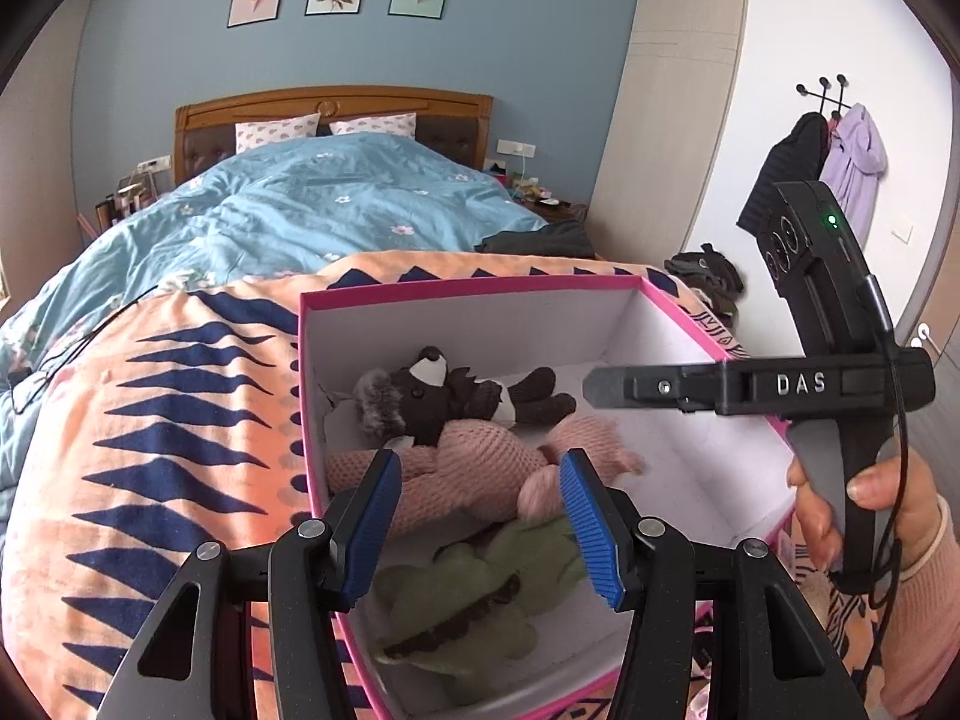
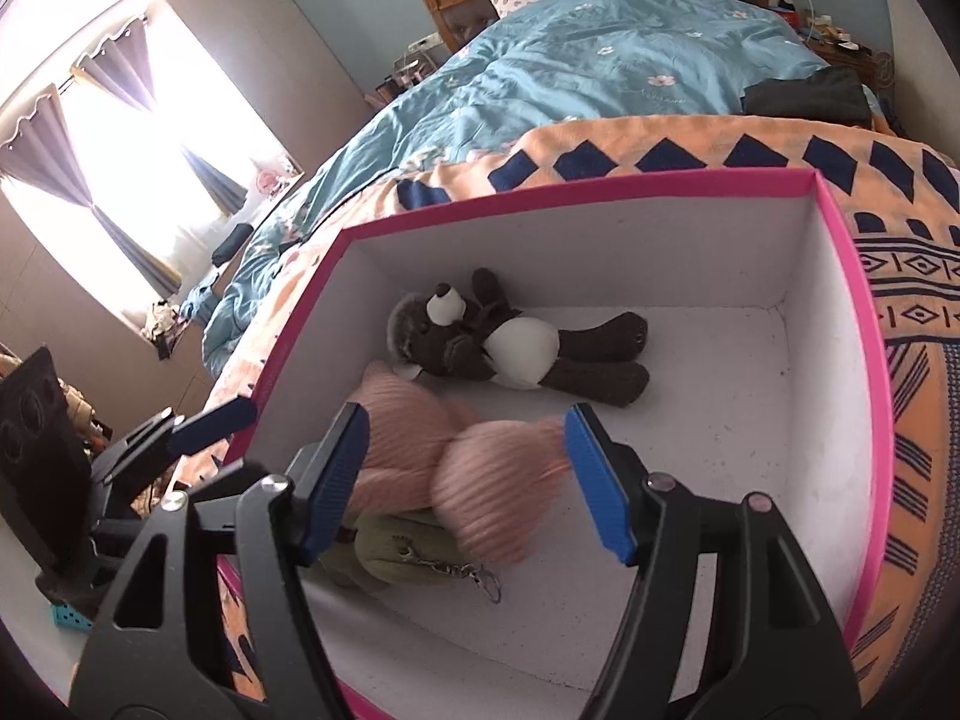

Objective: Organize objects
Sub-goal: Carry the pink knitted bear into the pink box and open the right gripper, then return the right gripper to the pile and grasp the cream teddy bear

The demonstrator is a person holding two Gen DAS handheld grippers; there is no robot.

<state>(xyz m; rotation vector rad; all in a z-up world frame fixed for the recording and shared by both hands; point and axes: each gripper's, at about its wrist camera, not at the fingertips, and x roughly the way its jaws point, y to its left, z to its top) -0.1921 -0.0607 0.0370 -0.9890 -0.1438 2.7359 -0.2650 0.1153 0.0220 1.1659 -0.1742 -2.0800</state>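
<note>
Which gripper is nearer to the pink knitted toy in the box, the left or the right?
Right. The right gripper hangs directly over the pink knitted toy, jaws open around it. The left gripper stands at the box edge, farther back.

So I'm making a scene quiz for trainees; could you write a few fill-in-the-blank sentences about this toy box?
1. The white cardboard box has a ____ rim.
2. The dark brown plush animal lies ____ the box.
3. The pink knitted plush toy partly covers a ____ plush toy.
4. The box sits on an orange patterned ____.

Missing words: pink; inside; green; blanket
</note>
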